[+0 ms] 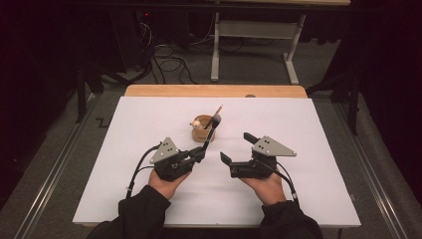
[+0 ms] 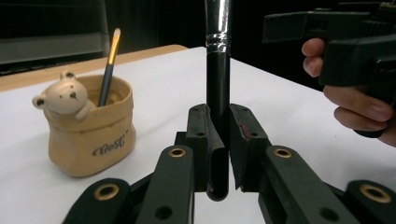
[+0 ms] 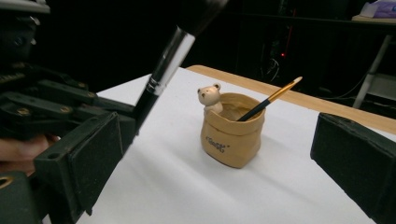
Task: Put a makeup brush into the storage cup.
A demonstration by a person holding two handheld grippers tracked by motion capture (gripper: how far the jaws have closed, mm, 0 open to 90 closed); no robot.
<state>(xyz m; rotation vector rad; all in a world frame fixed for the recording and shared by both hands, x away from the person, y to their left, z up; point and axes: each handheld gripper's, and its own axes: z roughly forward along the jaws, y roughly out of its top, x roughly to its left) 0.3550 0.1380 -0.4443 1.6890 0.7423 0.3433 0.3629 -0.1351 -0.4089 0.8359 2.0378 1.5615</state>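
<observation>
The left gripper (image 1: 203,151) is closed on the black handle of a makeup brush (image 2: 217,88); in the left gripper view the two pads press the handle from both sides, and the brush stands up between them with its silver ring above the jaws. In the high view this brush leans away from the person, and its dark head is above the near rim of a small tan pot (image 1: 202,134), just beside the little bear figure (image 1: 197,124) that sits on the pot's rim. The pot stands on the white tabletop (image 1: 149,119), about in the middle between the left and right edges and a little closer to the far edge than the grippers are. Inside the pot a thin brush (image 3: 268,100) with a dark handle and a golden tip rests slanted against the rim. The right gripper (image 1: 236,148) is open, its jaws stand wide apart with nothing between them, and it is held to the right of the pot, near it but not touching. In the right gripper view the pot is seen between the two black pads, farther off.
</observation>
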